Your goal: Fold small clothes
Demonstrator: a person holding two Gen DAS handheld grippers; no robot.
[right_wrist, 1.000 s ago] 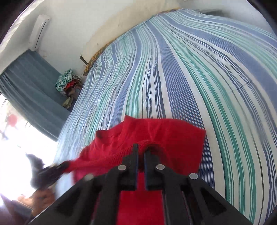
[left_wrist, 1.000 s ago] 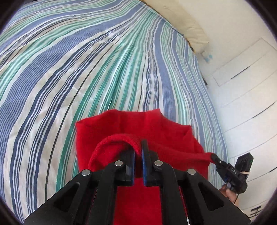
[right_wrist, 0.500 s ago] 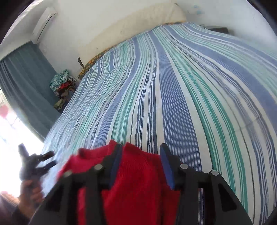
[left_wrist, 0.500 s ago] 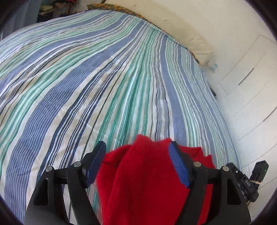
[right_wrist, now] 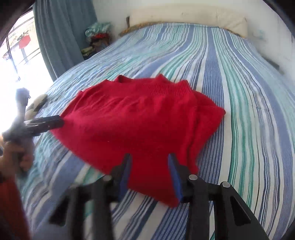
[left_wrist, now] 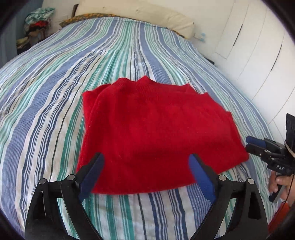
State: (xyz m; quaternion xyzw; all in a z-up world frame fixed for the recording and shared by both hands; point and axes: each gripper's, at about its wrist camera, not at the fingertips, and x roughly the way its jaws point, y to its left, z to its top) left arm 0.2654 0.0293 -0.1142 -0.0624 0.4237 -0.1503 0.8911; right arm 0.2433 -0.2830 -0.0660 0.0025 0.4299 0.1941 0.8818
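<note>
A red knitted sweater (left_wrist: 156, 129) lies folded flat on the striped bed (left_wrist: 73, 64); it also shows in the right wrist view (right_wrist: 140, 121). My left gripper (left_wrist: 146, 162) is open and empty, just above the sweater's near edge. My right gripper (right_wrist: 150, 164) is open and empty over the sweater's near right corner. In the left wrist view the right gripper (left_wrist: 258, 147) shows at the right, beside the sweater's right corner. In the right wrist view the left gripper (right_wrist: 46, 123) shows blurred at the sweater's left edge.
A cream pillow (left_wrist: 140, 14) lies at the head of the bed. A pile of clothes (right_wrist: 97, 35) sits by the blue curtain (right_wrist: 60, 33). White wardrobe doors (left_wrist: 258, 55) stand along the bed's right side.
Both grippers let go of the sweater's folded edge, opened and pulled back. The sweater now lies flat on the bed.
</note>
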